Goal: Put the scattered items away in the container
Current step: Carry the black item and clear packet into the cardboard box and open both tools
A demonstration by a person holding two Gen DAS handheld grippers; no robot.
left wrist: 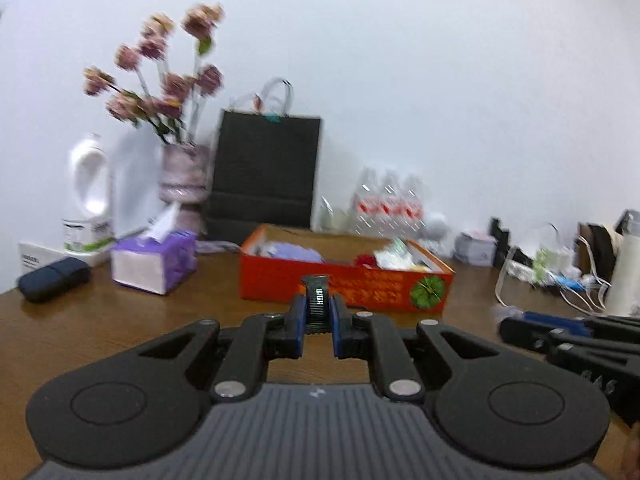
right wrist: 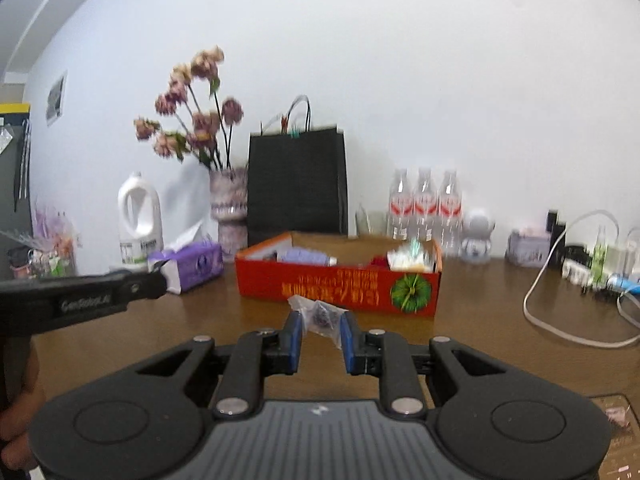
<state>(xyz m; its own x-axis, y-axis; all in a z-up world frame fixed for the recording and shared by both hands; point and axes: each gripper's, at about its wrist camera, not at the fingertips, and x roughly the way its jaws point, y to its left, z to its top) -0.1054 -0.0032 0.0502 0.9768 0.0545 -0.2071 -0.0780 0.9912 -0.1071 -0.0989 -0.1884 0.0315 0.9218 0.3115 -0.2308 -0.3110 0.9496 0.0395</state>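
two last items held short of the red box

the red box (left wrist: 344,284) on the table (left wrist: 120,320) already carries a load; a pale purple packet (right wrist: 308,257), something red (right wrist: 378,261) and white wrappers (right wrist: 412,258) show above its rim, so much of the tidying looks done; what is left, as far as these views show, is the pair of things in the grippers, and neither has yet reached the box.

the left gripper (left wrist: 319,312) has its blue-padded fingers (left wrist: 298,320) clamped on a small black band (left wrist: 318,300) with a lit strip of digits, which stands upright between them and pokes out past the tips; the box lies straight ahead of those fingers, its near wall just beyond the band, its open top further ahead and higher in the view.

the right gripper (right wrist: 320,326) has its fingers (right wrist: 349,336) closed part way on a clear plastic bag (right wrist: 320,312) with something dark inside; the bag sits between the pads and spills forward of the tips, crumpled and tilted; whether both pads press it firmly cannot be told through the blur; the box again lies dead ahead, near but apart from the bag.

beyond the fingers to the left stands a purple tissue pack (left wrist: 154,262); to the right a white cable (right wrist: 560,304) loops over the table; both look like fixtures rather than scattered things, though that is a judgement.
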